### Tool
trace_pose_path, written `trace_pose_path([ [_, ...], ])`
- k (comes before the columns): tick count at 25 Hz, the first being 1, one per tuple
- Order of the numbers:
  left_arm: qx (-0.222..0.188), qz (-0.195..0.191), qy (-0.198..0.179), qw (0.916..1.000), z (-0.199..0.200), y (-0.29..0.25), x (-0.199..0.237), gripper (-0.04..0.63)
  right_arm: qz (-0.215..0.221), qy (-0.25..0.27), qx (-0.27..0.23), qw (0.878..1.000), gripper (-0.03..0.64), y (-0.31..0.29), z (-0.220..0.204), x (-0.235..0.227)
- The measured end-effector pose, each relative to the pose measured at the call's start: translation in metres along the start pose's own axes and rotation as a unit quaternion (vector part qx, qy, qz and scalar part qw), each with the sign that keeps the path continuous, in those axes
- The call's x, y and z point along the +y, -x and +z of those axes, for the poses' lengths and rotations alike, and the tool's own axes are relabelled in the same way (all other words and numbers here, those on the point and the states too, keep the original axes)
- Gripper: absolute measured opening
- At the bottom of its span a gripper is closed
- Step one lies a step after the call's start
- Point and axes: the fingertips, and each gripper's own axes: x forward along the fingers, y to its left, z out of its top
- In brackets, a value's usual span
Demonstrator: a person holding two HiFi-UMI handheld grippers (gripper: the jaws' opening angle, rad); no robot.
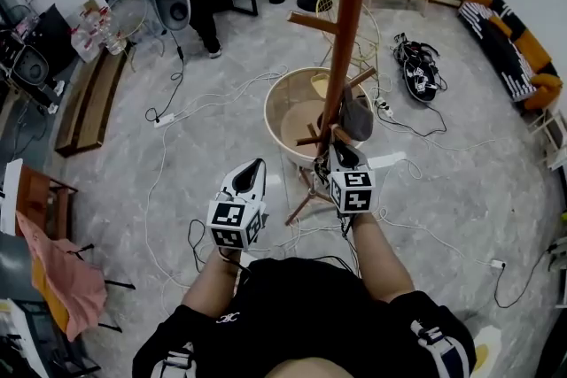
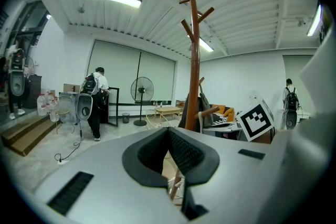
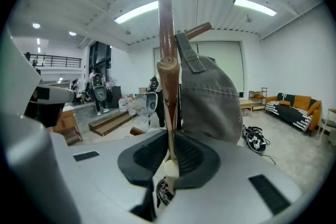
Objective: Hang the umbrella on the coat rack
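The rack (image 1: 352, 13) is a tall reddish-brown wooden pole that stands upright on splayed legs. Short pegs angle upward from it at several heights, and in the left gripper view (image 2: 195, 60) its top forks into three. The umbrella (image 1: 356, 121) is folded, with grey stitched fabric and a strap. It hangs low on the rack, tight against the pole and just right of it (image 2: 205, 104). In the right gripper view the fabric (image 3: 210, 97) bulges beside the pole (image 3: 164, 2), with its strap up by a peg. A slim wood-coloured stem with a pale end runs alongside it, pinched between the jaws of the right gripper (image 3: 170, 139).
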Motion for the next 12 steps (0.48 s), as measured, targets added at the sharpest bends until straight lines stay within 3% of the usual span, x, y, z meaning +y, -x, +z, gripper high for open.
trace_pose_path([
  [4, -0.010, -0.013, -0.003, 0.9999, 0.006, -0.002, -0.007, 0.017, -0.020, 0.050, -0.030, 0.998, 0.061, 0.022, 0.011, 0.007],
  [12, -0.030, -0.041, -0.011, 0.9986, 0.021, -0.012, -0.026, 0.017, -0.030, 0.020, -0.116, 0.993, 0.015, 0.087, 0.048, 0.003],
])
